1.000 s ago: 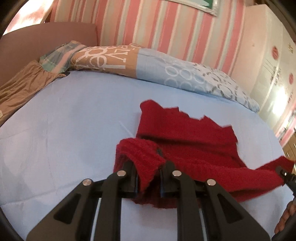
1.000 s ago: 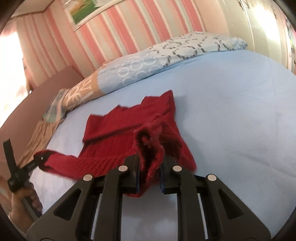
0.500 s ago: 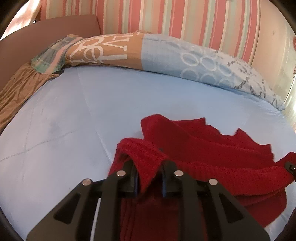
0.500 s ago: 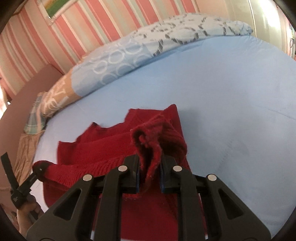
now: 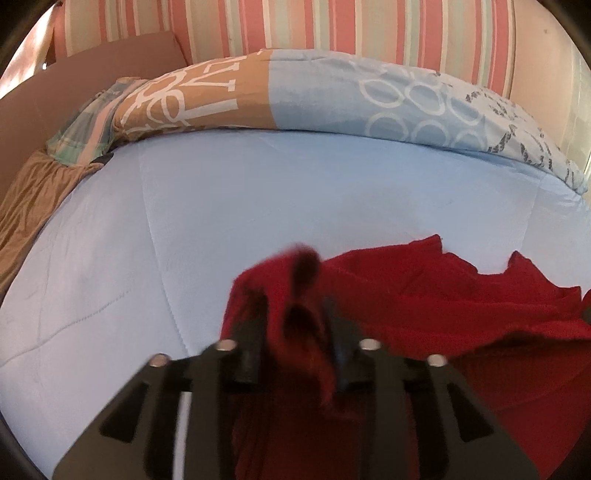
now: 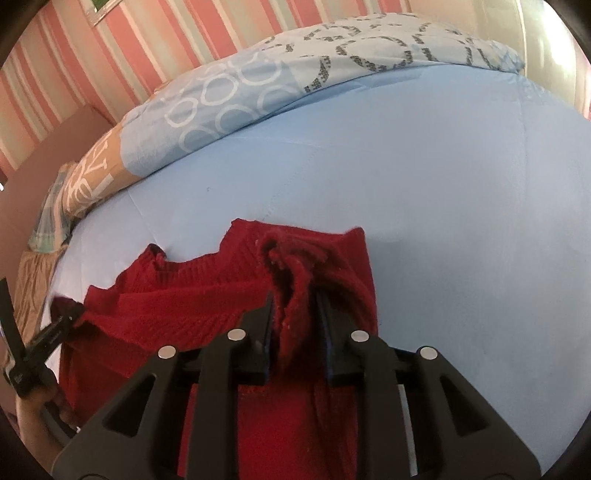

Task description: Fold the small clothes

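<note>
A small red knitted sweater (image 5: 443, 295) lies partly spread on the light blue bed sheet (image 5: 221, 206). My left gripper (image 5: 295, 325) is shut on a bunched edge of it, which sticks up between the fingers. In the right wrist view the sweater (image 6: 177, 299) stretches from my right gripper (image 6: 295, 314), shut on its other bunched edge, to the left gripper (image 6: 59, 321) at the far left. The cloth hangs lifted between the two grippers and folds over the part lying on the sheet.
A patterned blue and tan pillow (image 5: 332, 92) lies along the head of the bed below a pink striped wall (image 5: 332, 26). A brown cloth (image 5: 33, 199) and a checked cloth (image 5: 88, 129) lie at the bed's left edge.
Both grippers have carried the held sweater edge forward toward the pillow, so the near part now folds over the far part. The left wrist view is blurred by motion.
</note>
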The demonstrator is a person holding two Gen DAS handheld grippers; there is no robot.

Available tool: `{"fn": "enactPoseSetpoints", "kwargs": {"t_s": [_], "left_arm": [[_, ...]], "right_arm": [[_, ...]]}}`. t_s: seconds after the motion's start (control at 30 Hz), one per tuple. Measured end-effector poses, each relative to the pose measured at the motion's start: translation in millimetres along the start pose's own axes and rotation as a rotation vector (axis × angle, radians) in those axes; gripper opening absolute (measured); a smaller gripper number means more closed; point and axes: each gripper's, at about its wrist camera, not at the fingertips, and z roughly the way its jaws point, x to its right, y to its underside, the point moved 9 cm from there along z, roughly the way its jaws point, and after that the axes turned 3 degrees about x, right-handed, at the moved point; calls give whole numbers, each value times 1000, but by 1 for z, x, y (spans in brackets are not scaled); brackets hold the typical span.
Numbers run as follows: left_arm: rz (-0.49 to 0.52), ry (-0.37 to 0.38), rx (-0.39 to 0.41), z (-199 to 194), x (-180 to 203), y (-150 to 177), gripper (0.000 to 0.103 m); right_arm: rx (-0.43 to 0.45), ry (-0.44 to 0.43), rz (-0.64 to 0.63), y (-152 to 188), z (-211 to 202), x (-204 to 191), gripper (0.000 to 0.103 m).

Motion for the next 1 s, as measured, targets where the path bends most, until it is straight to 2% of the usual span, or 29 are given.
{"fn": "enactPoseSetpoints", "kwargs": {"t_s": [0.03,0.07,0.13,0.2,0.43,0.5,0.53,0.6,0.73,0.8,0.9,1.0], "left_arm": [[-5,4,6,0,0,-2,60],[-11,11,27,-1,0,-8,77],[-7,-3,39,1,-2,-17,78],[-5,-31,52,2,-6,-26,80],[23,-81,61,17,-19,-48,81],[33,-83,57,22,-21,-52,81],[31,-91,52,24,-23,-52,81],[23,-85,53,24,-26,-53,81],[23,-74,73,15,-29,-56,81],[31,-70,83,8,-29,-57,81],[18,-64,93,0,-32,-60,81],[5,-48,104,-12,-34,-61,82]], "right_arm": [[-3,-4,1,-2,3,-1,22],[-7,-10,9,-3,6,0,22],[-16,-24,57,-8,9,5,22],[-13,-32,94,-15,10,7,28],[-65,-43,154,-29,32,7,35],[-91,-81,196,-29,38,6,64],[-92,-102,201,-31,39,4,70],[-83,-99,167,-36,37,-3,81],[-48,-52,95,-44,28,-5,86],[-16,-7,67,-47,22,1,94],[13,22,50,-51,12,10,95],[33,78,-30,-49,1,13,95]]}}
